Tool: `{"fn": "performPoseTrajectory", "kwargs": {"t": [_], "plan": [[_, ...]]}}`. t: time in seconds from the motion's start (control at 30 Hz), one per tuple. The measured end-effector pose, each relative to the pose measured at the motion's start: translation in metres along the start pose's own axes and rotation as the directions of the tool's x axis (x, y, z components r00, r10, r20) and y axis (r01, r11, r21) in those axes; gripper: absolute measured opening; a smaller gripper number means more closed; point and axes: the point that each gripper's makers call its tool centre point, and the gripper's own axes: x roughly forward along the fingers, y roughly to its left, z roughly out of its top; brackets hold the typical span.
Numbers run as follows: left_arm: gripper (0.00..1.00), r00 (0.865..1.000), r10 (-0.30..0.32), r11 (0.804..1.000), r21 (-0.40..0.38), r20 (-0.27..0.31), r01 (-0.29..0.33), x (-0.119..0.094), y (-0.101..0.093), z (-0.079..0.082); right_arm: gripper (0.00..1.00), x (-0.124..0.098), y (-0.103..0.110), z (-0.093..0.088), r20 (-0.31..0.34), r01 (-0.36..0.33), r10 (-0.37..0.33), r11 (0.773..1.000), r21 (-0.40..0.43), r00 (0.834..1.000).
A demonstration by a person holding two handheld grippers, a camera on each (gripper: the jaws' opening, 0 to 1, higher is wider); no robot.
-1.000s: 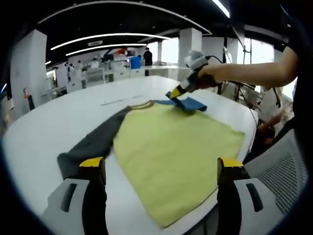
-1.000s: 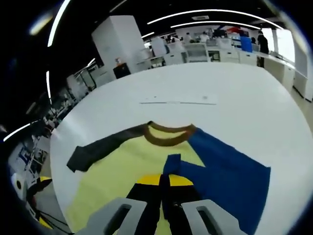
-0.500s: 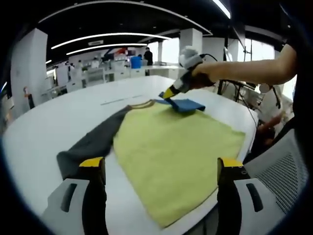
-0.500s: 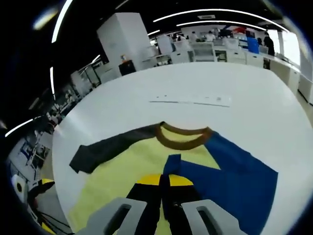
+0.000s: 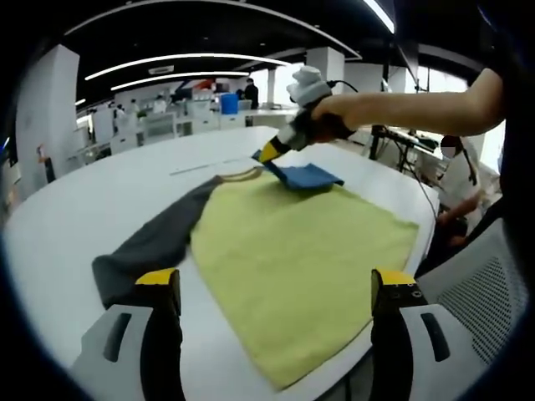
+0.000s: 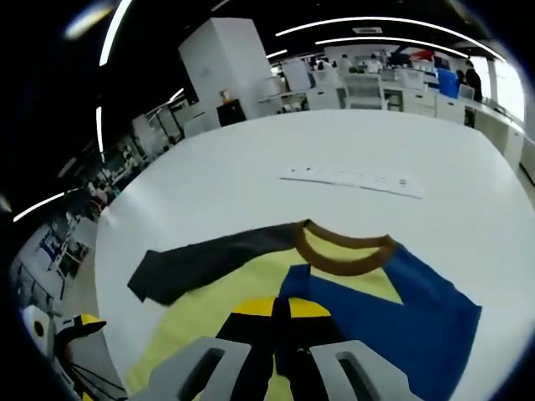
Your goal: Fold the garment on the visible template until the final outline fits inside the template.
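Note:
A yellow shirt (image 5: 292, 259) lies flat on the round white table (image 5: 67, 209), with a brown collar (image 6: 343, 255), a grey sleeve (image 5: 150, 246) stretched out to the left and a blue sleeve (image 5: 305, 175) folded over onto the body. My right gripper (image 5: 267, 154), held in a person's hand, hangs over the collar end. In the right gripper view it (image 6: 282, 309) is shut on the blue sleeve's (image 6: 418, 317) cuff, lifted just above the yellow cloth. My left gripper (image 5: 276, 284) is open above the shirt's hem, holding nothing.
A thin pale strip with marks (image 6: 351, 177) lies on the table beyond the collar. The near table edge runs just under the hem, with a mesh chair (image 5: 493, 292) at the right. Desks and a pillar (image 6: 234, 67) stand far behind.
The right gripper has carried the blue cuff further left across the shirt, towards the collar. The left gripper has stayed open in place.

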Motion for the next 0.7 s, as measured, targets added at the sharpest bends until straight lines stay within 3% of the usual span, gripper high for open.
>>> {"fn": "performPoseTrajectory", "kwargs": {"t": [0.7], "plan": [[0.92, 1.0, 0.016, 1.0, -0.025, 0.007, -0.016, -0.005, 0.01, -0.006, 0.0, 0.024, 0.053, 0.018, -0.007, -0.099, 0.099, 0.994, -0.038, 0.995]]}}
